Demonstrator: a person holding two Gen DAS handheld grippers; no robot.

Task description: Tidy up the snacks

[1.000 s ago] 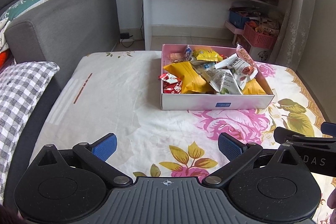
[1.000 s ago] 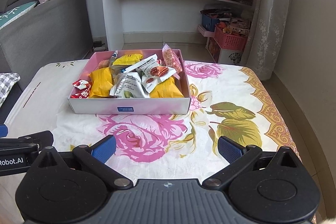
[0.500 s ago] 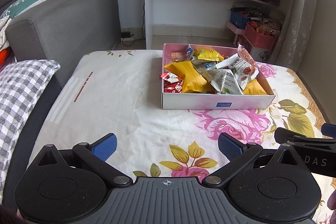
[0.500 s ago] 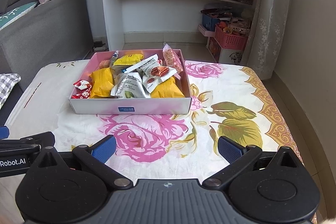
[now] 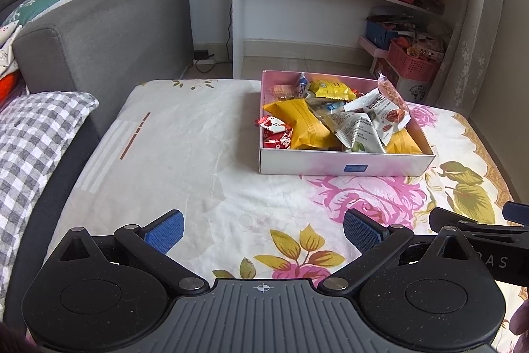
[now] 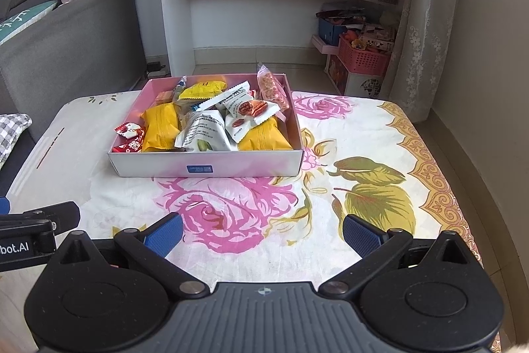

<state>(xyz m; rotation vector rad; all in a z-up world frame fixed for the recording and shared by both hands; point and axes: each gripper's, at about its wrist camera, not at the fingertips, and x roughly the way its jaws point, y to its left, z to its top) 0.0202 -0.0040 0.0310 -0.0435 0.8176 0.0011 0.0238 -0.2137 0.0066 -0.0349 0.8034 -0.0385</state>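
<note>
Since the earlier frames almost nothing has moved: the left view has crept slightly nearer the box, and the packets lie as they did.

The snack packets [image 6: 211, 118] are heaped loose inside the pink box [image 6: 205, 166], none seen on the floral cloth [image 6: 363, 134] around it; a red packet [image 5: 276, 134] sits at the box's left edge, and a nut packet [image 6: 271, 90] leans on the far right wall. The box stands mid-cloth, well ahead of both tools. The left gripper [image 5: 263, 227] and the right gripper [image 6: 263, 232] hover low at the near edge, both released and holding nothing. In the inspector's judgement, the scene fits either snacks gathered in already or a heap awaiting sorting; the frames do not settle which.
</note>
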